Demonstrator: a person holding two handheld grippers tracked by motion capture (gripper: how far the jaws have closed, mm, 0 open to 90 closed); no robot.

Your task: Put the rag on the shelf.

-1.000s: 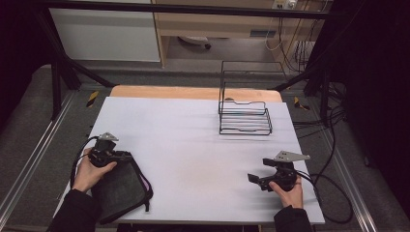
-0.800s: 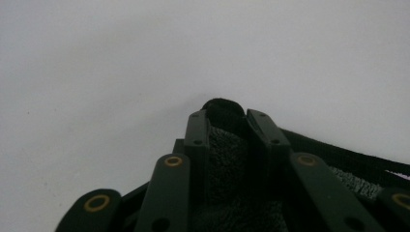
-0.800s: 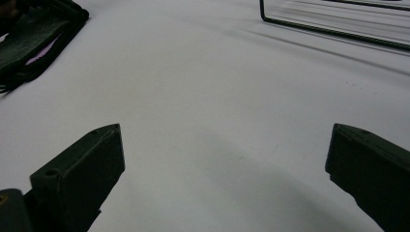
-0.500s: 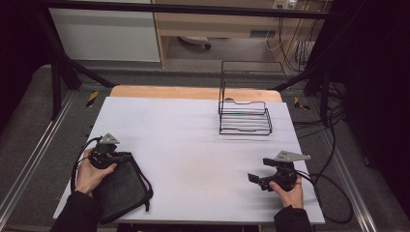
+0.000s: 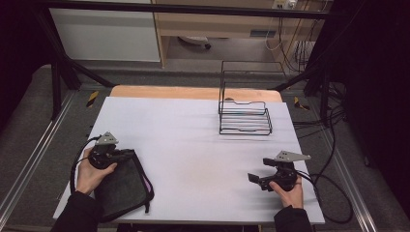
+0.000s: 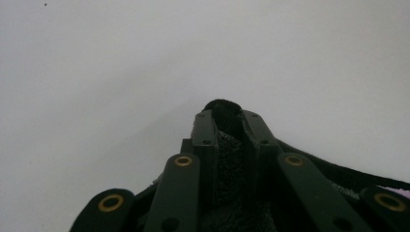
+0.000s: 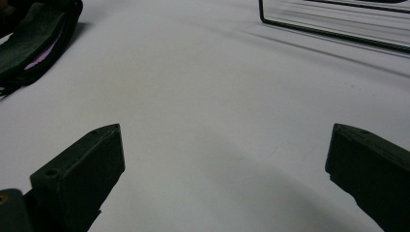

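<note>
At the table's (image 5: 193, 145) near left corner, the left tongs (image 6: 227, 113), just closing, now pinch the black bag (image 5: 121, 186); the right tongs (image 7: 225, 159) stay wide, unmoved.

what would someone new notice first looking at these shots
Likely the dark fabric bag at the near left corner of the white table: the left claw has just closed and pinches its edge. Next, the black wire rack standing far right, and the right claw resting open, near right.
</note>
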